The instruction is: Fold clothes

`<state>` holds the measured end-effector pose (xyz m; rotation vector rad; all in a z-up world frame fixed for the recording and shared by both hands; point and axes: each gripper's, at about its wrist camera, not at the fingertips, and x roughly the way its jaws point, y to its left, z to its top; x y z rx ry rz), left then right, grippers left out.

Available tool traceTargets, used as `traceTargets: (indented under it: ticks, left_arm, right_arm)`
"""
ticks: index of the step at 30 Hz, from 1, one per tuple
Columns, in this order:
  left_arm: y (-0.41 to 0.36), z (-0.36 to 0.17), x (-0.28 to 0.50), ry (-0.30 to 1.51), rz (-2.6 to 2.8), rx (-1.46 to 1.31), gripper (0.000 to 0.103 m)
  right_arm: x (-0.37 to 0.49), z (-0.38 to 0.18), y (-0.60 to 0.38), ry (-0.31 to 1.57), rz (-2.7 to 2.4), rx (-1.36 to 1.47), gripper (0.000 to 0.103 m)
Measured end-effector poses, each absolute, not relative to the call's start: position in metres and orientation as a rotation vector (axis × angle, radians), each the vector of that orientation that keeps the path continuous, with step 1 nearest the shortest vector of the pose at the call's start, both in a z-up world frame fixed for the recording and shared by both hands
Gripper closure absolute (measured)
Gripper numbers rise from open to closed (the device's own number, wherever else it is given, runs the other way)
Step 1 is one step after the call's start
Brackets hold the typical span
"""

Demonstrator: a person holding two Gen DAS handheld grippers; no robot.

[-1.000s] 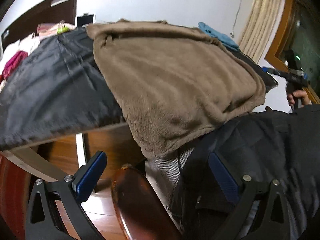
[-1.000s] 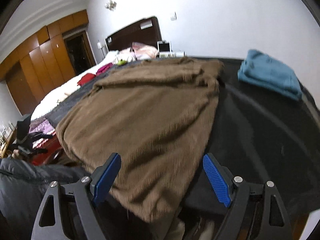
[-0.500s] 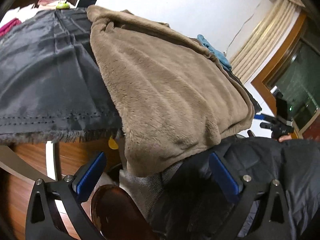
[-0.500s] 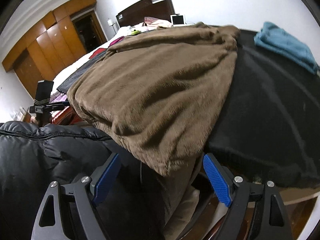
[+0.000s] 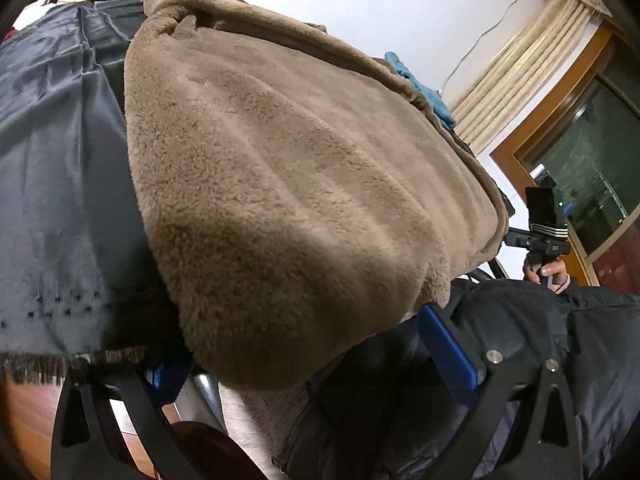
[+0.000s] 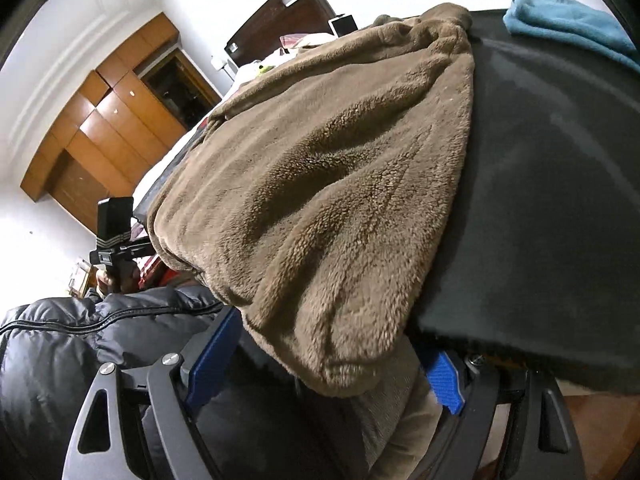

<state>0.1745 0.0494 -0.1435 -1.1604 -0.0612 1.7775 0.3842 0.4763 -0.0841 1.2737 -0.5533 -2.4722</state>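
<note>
A brown fleece garment (image 5: 288, 176) lies spread on a dark-covered table (image 5: 48, 168), its near hem hanging over the front edge. My left gripper (image 5: 308, 356) is open just below that hem's left corner, blue pads on either side of the drooping fleece. In the right wrist view the same fleece (image 6: 328, 184) drapes over the table edge (image 6: 540, 208). My right gripper (image 6: 324, 364) is open under the hem's right corner. Neither gripper's pads press the cloth. Each view shows the other gripper held in a hand, the right gripper (image 5: 540, 236) and the left gripper (image 6: 114, 240).
A folded blue garment (image 6: 568, 20) sits at the table's far right. The person's black puffer jacket (image 6: 80, 360) fills the space between the grippers. A bed with clothes (image 6: 288, 44), a wooden wardrobe (image 6: 108, 128) and a curtained window (image 5: 520, 64) surround the table.
Both grippers have dropped low and moved in close to the fleece's hanging hem, one at each corner. The fleece has not visibly moved.
</note>
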Motion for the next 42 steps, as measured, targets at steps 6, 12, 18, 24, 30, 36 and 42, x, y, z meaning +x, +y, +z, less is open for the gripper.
traceTargets:
  ticks: [6, 12, 18, 24, 30, 36, 42]
  left_arm:
    - [0.058, -0.153, 0.175, -0.034, 1.755, -1.232, 0.017]
    - [0.063, -0.162, 0.183, 0.028, 1.746, -1.314, 0.060]
    - [0.047, -0.142, 0.195, -0.050, 1.748, -1.263, 0.083]
    - [0.035, -0.083, 0.214, -0.122, 1.741, -1.036, 0.086]
    - [0.026, -0.049, 0.215, -0.167, 1.764, -0.908, 0.086]
    - [0.016, -0.026, 0.206, -0.232, 1.839, -0.825, 0.086]
    - [-0.005, -0.004, 0.190, -0.332, 1.946, -0.767, 0.086]
  right_arm:
    - [0.385, -0.083, 0.468, -0.497, -2.458, 1.276, 0.040]
    - [0.390, -0.077, 0.463, -0.412, -2.449, 1.261, 0.069]
    - [0.397, -0.061, 0.457, -0.351, -2.424, 1.146, 0.072]
    - [0.408, -0.029, 0.455, -0.304, -2.410, 0.934, 0.076]
    - [0.401, -0.014, 0.455, -0.307, -2.426, 0.835, 0.076]
    - [0.399, -0.003, 0.463, -0.371, -2.452, 0.761, 0.076]
    - [0.395, 0.014, 0.485, -0.477, -2.509, 0.664, 0.076]
